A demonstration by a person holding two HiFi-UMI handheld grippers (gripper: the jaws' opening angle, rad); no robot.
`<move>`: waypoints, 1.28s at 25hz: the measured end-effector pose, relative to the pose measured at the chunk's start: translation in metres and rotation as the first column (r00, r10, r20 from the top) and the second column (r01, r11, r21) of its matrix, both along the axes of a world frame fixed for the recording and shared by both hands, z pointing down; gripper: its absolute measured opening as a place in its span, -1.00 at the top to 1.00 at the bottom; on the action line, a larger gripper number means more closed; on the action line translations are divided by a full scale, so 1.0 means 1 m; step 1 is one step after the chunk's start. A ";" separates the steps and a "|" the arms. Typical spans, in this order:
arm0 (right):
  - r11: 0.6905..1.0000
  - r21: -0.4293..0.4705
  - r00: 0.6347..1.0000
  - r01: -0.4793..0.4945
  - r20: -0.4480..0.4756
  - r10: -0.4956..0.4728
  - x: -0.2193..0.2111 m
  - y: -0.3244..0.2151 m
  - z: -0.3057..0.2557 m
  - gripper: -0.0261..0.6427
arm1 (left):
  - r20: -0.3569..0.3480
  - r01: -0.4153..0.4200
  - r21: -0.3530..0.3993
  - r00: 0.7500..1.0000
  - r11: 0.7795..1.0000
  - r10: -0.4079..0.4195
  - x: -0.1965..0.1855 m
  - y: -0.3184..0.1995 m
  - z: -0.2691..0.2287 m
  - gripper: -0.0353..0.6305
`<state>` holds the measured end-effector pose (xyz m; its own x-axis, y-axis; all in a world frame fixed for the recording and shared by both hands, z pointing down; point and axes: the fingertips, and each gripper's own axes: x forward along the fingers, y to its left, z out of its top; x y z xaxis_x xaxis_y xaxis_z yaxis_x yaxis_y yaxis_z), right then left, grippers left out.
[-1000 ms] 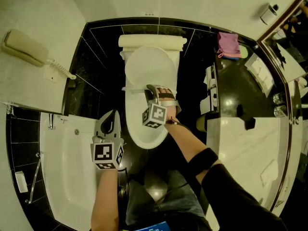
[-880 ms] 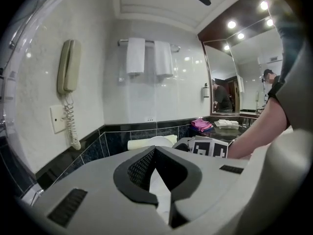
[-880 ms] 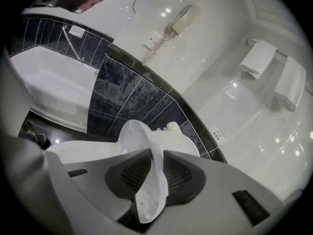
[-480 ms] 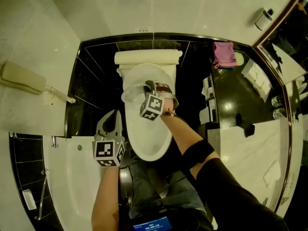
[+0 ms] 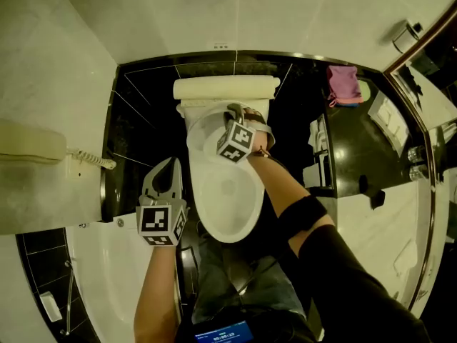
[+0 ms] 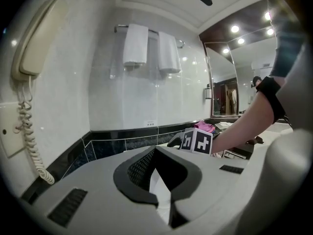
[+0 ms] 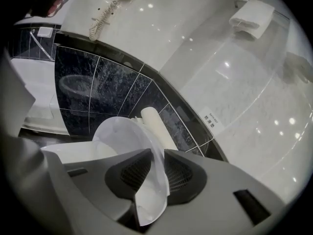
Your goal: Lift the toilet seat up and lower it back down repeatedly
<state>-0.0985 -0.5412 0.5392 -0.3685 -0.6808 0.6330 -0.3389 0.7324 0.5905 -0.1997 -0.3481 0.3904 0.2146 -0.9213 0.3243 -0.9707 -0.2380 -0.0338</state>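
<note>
- white plastic is filling the right tool (image 7: 154, 168): its jaws are clamping from both sides on the edge of the toilet seat (image 7: 124, 136), with the thin panel running between the ribbed pads.
- in the head view that right tool (image 5: 239, 116) is reaching over the bowl (image 5: 225, 199), which is lying open, and is holding the toilet seat (image 5: 207, 123) tipped up steeply, close to the tank (image 5: 225, 88); whether the two are touching is not showing.
- the left tool (image 5: 166, 174) is hovering beside the bowl's left rim, above the bathtub (image 5: 121, 263); its jaws are meeting at the tips on nothing, and it is taking no part in the work.
- judging by this, one lift is nearing its top; bringing the seat back down onto the bowl is waiting, and further rounds after that. how many rounds are already done is not showing here.
- a wall phone (image 5: 28, 148) is hanging well clear at the left.
</note>
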 end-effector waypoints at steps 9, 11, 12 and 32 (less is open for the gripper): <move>1.000 0.006 1.000 -0.026 -0.009 0.026 -0.002 -0.021 0.006 0.62 | -0.023 0.007 -0.022 1.000 1.000 -0.008 -0.014 -0.008 0.013 0.93; 1.000 0.005 1.000 -0.028 -0.010 0.028 -0.003 -0.023 0.007 0.62 | -0.025 0.007 -0.022 1.000 1.000 -0.007 -0.014 -0.008 0.013 0.93; 1.000 0.005 1.000 -0.028 -0.008 0.028 -0.003 -0.023 0.008 0.62 | -0.025 0.008 -0.023 1.000 1.000 -0.008 -0.014 -0.007 0.014 0.93; 0.984 -0.106 0.858 -0.145 0.481 0.178 0.096 0.112 -0.174 0.86 | 0.011 -0.022 0.001 1.000 1.000 0.022 0.029 0.041 -0.070 0.93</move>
